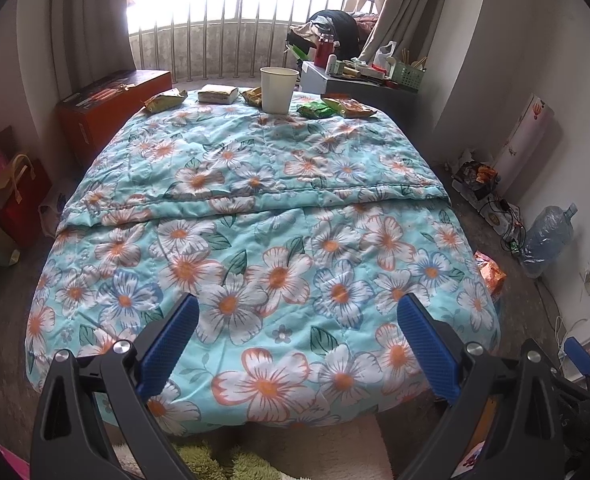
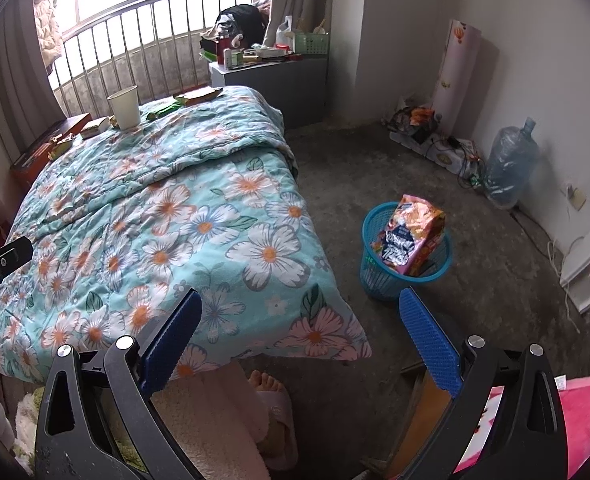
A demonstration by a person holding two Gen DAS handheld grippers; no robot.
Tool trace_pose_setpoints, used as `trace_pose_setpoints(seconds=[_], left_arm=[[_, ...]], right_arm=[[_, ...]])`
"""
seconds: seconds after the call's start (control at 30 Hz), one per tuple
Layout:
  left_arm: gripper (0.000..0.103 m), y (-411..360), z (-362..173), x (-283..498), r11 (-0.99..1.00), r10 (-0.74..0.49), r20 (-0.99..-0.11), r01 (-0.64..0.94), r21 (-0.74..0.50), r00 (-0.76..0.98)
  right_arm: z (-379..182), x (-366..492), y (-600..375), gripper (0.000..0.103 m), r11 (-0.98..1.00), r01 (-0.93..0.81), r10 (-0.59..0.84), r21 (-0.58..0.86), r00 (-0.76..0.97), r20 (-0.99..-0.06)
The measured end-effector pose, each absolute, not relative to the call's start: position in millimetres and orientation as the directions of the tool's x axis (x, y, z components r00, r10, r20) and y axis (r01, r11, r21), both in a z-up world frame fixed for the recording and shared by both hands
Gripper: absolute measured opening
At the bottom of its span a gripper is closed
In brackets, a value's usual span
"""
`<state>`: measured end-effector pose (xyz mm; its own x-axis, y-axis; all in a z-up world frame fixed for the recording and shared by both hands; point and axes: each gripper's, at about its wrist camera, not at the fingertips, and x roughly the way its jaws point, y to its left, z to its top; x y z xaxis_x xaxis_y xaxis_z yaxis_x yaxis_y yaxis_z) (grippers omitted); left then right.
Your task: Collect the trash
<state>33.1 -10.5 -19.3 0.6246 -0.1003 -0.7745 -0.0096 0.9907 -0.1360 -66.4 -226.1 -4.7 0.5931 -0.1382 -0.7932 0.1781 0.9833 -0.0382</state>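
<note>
both grippers held at the foot of a bed, trash lying at its far end.

the left gripper [image 1: 297, 320] and the right gripper [image 2: 299, 320] each hover with blue fingers [image 1: 171, 344] spread wide and nothing between them, above the near edge of the floral quilt [image 1: 255, 208] that covers the bed. at the far end of the quilt stand a white paper cup [image 1: 278, 90] and, around it, a pale box [image 1: 218, 93], a yellow-green wrapper [image 1: 165, 101] to its left, and green [image 1: 315, 110] and orange wrappers [image 1: 349, 107] to its right. on the floor to the right of the bed stands a blue basket [image 2: 405, 264], with a large orange snack bag [image 2: 413, 236] upright in it. a slippered foot [image 2: 273, 396] shows below the right gripper.
</note>
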Motion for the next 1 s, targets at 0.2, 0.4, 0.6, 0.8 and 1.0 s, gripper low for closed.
trace_pose_setpoints(seconds=[0.2,0.4,0.6,0.8,1.0], left_arm=[[0.097,-11.5,-19.9,31.8,0.991,-0.102,-0.779,-0.007,-0.136,0.619],[0.097,-13.0,-19.9,30.8,0.991,-0.104,-0.779,-0.005,-0.136,0.618],[0.097,-13.1,-19.6,30.5,0.99,-0.106,-0.779,-0.004,-0.138,0.618],[0.097,-13.5,-20.1,30.5,0.99,-0.108,-0.781,-0.002,-0.139,0.615],[0.097,-13.5,-20.1,30.8,0.99,-0.112,-0.781,-0.002,-0.143,0.614]], right_arm=[[-5.1,-66.2,-226.6,0.095,0.983,0.177,-0.139,-0.039,0.595,-0.791],[-5.9,-66.9,-229.6,0.095,0.982,0.184,-0.142,-0.038,0.596,-0.791],[-5.3,-67.0,-227.7,0.095,0.983,0.176,-0.142,-0.044,0.596,-0.79],[-5.3,-66.6,-227.1,0.095,0.983,0.176,-0.142,-0.045,0.594,-0.792],[-3.2,-66.8,-226.6,0.095,0.982,0.183,-0.145,-0.042,0.597,-0.789]])
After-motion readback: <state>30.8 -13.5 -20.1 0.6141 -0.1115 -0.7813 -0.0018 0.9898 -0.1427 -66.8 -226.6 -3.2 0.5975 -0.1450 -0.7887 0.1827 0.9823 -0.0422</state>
